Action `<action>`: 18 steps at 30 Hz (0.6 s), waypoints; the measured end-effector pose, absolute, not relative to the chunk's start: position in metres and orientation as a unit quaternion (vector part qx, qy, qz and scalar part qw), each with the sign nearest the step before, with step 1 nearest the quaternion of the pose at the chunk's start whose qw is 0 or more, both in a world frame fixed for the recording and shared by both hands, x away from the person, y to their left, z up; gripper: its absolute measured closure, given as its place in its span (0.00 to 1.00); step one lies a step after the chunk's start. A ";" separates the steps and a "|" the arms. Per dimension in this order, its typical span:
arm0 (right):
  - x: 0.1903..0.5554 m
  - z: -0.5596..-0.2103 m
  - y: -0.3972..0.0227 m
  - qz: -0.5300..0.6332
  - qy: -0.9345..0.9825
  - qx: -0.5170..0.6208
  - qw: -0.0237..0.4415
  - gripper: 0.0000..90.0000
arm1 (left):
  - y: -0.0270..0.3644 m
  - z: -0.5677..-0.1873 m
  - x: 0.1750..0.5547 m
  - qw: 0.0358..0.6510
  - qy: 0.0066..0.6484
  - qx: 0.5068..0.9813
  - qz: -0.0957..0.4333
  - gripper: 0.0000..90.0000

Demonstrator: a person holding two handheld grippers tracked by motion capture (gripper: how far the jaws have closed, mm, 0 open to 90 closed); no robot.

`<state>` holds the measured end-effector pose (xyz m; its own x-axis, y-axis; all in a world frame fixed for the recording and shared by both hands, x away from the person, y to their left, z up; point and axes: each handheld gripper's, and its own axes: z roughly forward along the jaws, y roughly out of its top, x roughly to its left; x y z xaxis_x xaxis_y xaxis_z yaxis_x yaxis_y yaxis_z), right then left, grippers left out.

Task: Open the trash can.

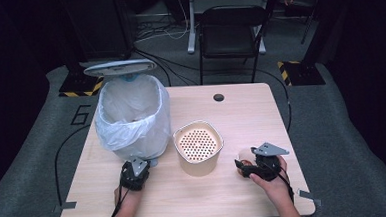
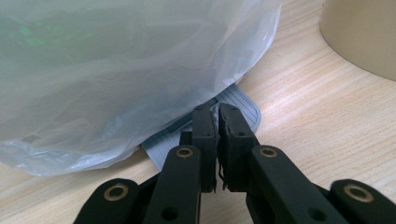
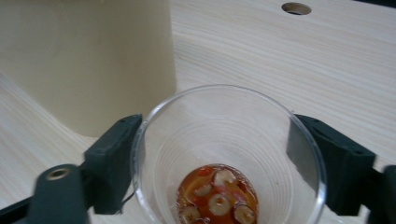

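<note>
Work in hand: by the look of it, emptying a clear cup [image 3: 227, 154] of leftover reddish liquid and sliced bits through the beige strainer pot [image 1: 198, 147], with the bag-lined bin [image 1: 132, 116] ready for the cup.
Right gripper [image 1: 247, 166]: jaws stand wide, one on either side of the cup's rim; in the right gripper view the left jaw looks to touch the rim, though how firm the grip is cannot be told.
Cup's place: upright on the table [image 1: 251, 110] at the person's right, just beside the strainer pot.
Key relation: the pot lies to the cup's left in the high view, close by; its perforated top sits higher than the cup's rim, so the judgement is that the cup must be lifted, carried left and tipped.
Cup's axis: vertical, mouth up.
Left gripper [image 2: 217, 128]: jaws closed together, nothing between them, tips over the grey ribbed pedal [image 2: 243, 106] at the bin's base.
Nearer hand: the right, plainly; the left is occupied at the bin.
</note>
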<state>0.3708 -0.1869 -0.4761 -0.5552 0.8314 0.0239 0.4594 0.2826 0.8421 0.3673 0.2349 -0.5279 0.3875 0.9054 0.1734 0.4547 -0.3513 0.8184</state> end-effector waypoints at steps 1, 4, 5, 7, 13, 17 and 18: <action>0.371 -0.476 -0.187 0.432 0.769 0.421 0.210 0.16 | 0.235 -0.528 0.368 0.349 0.448 0.756 0.325 0.95; 0.371 -0.472 -0.187 0.438 0.764 0.422 0.215 0.15 | 0.235 -0.528 0.367 0.348 0.448 0.757 0.323 0.95; 0.370 -0.470 -0.188 0.440 0.762 0.423 0.216 0.15 | 0.235 -0.528 0.367 0.348 0.448 0.758 0.323 0.95; 0.369 -0.464 -0.187 0.447 0.756 0.424 0.220 0.16 | 0.235 -0.528 0.367 0.349 0.449 0.756 0.325 0.95; 0.371 -0.437 -0.180 0.470 0.748 0.411 0.223 0.34 | 0.234 -0.528 0.367 0.349 0.450 0.755 0.325 0.95; 0.384 -0.427 -0.169 0.485 0.752 0.397 0.201 0.45 | 0.234 -0.528 0.367 0.349 0.450 0.755 0.325 0.95; 0.388 -0.425 -0.163 0.484 0.756 0.393 0.198 0.47 | 0.234 -0.528 0.367 0.349 0.450 0.755 0.325 0.95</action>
<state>0.3885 -0.1631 -0.4248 -0.6121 0.7865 0.0816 0.4034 0.2218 0.8877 0.3672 0.2344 -0.5281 0.3842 0.9062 0.1763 0.4532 -0.3515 0.8192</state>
